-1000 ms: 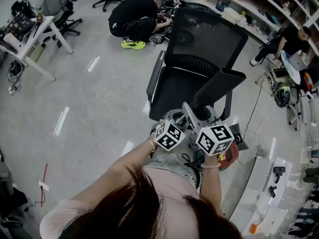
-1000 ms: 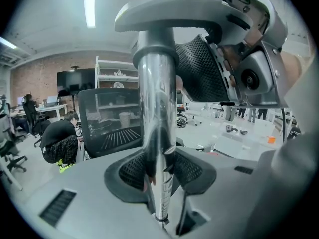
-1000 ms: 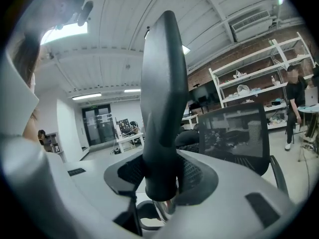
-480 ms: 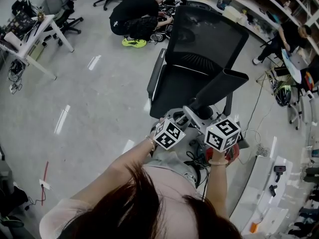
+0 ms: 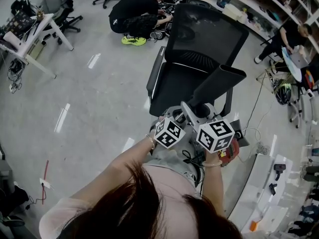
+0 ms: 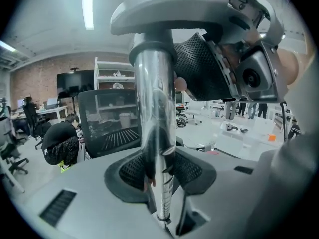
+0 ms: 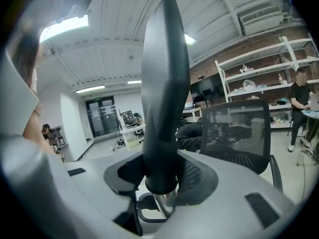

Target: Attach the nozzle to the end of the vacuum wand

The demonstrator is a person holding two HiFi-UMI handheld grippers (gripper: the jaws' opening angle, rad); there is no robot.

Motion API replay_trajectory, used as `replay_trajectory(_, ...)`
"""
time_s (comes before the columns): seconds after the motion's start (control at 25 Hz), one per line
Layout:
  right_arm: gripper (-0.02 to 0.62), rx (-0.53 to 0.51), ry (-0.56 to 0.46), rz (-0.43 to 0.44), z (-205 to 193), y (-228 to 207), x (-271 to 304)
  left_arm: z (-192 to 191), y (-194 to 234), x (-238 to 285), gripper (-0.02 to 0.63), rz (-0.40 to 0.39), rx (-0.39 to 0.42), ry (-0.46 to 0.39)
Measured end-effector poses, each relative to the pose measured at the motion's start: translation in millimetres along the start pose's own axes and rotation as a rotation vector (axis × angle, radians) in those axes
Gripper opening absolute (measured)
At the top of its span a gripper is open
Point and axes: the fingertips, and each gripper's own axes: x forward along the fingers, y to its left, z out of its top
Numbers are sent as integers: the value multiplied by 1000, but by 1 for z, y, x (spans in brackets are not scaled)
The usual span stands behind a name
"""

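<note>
In the head view my two grippers sit close together in front of me. The left gripper [image 5: 175,117] is shut on the shiny metal vacuum wand [image 5: 188,112]. The right gripper [image 5: 202,116] is shut on the long dark nozzle [image 5: 217,86], which slants up to the right. In the left gripper view the chrome wand [image 6: 157,128] stands upright between the jaws of my left gripper [image 6: 159,180]. In the right gripper view the nozzle [image 7: 164,93] rises between the jaws of my right gripper [image 7: 162,185]. The wand's metal end [image 7: 164,204] shows at the nozzle's lower collar.
A black mesh office chair [image 5: 199,49] stands just beyond my hands. A person in black crouches on the floor [image 5: 137,16] behind it, and another sits at the right [image 5: 294,34]. A white desk [image 5: 35,39] is at the far left. A red vacuum part [image 5: 231,153] lies by my right hand.
My right gripper shifted a little to the right with the nozzle and came back. The left gripper and the wand have stayed put.
</note>
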Motion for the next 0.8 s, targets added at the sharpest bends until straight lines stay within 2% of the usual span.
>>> replay_trajectory(0.2,178,20,8,-40,-1,-2,-4,1,-3,1,147,14,10,5)
replay_trajectory(0.44,178,32,13,-40,-2,-1,-5,0,-5,-1,147,15,8,0)
replay_trajectory(0.64,178,3,20,15,-3,5,-11,1,-10,-4,146,-1,-1,-12)
replay_trajectory(0.8,178,-69,28,8,-7,8,-10,-1,-10,-4,147,4,-5,-12)
